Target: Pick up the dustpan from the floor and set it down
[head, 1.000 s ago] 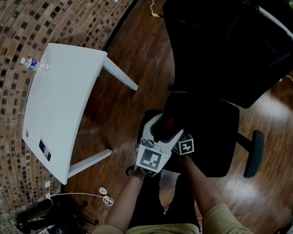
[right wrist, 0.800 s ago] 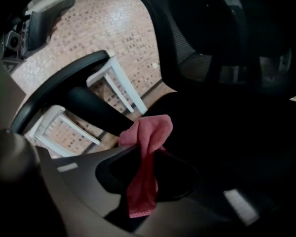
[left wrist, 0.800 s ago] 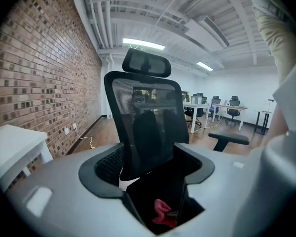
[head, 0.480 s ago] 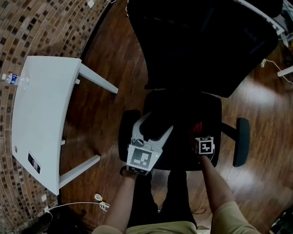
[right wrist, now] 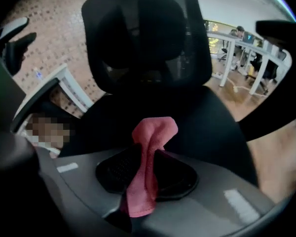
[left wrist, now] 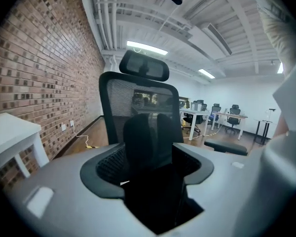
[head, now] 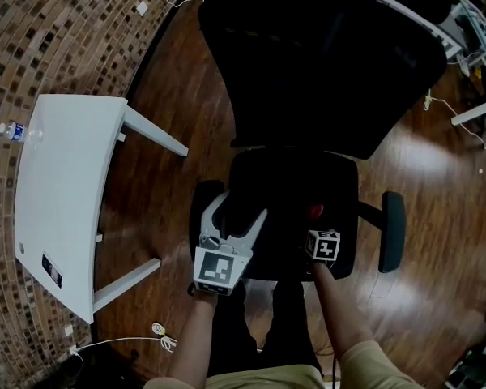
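No dustpan shows in any view. My left gripper [head: 233,211] hangs over the left front of a black office chair's seat [head: 296,181]. In the left gripper view, the left gripper [left wrist: 153,127] points at the backrest [left wrist: 138,95]. Its dark jaws have just been closing, a narrow gap stays between them, and nothing is in it. My right gripper [head: 315,220] is over the seat's right part, shut on a pink-red cloth [head: 314,211]. In the right gripper view the cloth [right wrist: 155,130] sticks up from between the jaws of the right gripper [right wrist: 147,167].
The chair's tall backrest [head: 324,55] and an armrest [head: 389,232] fill the space ahead. A white table [head: 61,185] stands left by the brick wall, with a water bottle [head: 16,130] on it. A white cable [head: 164,335] lies on the wooden floor.
The right gripper has swung right with the cloth, away from the left gripper, and now hangs over the seat's right part. The left gripper has stayed over the seat's left front.
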